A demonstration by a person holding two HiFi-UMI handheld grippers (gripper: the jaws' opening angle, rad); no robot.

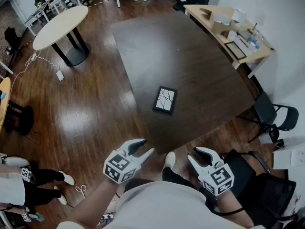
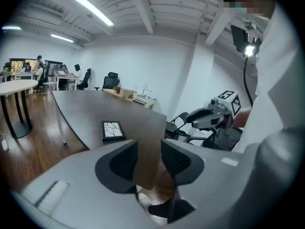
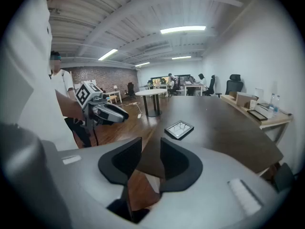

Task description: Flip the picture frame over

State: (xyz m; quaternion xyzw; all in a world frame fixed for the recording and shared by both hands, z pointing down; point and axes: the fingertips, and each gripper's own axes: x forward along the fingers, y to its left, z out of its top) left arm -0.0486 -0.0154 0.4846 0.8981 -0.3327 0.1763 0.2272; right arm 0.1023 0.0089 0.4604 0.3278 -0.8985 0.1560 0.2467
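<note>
Dark brown wood made up the large desk (image 1: 190, 66), and the picture frame (image 1: 165, 100) lay flat on it, close to the edge nearest the person and well apart from both tools. The frame had a black border and a pale face crossed by thin dark lines, and that face was turned upward.

The left hand-held gripper (image 1: 146, 146) hovered off the desk, above the wooden floor (image 1: 71, 113), with its jaws spread wide. In the left gripper view only the near corner of the desk showed in the gap between its black ribbed pads (image 2: 123, 162), and they touched nothing. The right hand-held gripper (image 1: 193, 154) hung beside it at about the same level, also short of the desk edge. Its jaws stood apart too, with nothing held between them. Both tools pointed forward and somewhat downward toward the desk. Each carried a cube with black-and-white square markers.

A white shoe (image 1: 169, 160) of the person showed between the two tools. A round pale table (image 1: 59, 25) stood on the floor to the far left. A light wooden side desk (image 1: 217, 35) with small clutter ran along the wall at the right, and a black office chair (image 1: 271, 113) stood near the large desk's right corner.
</note>
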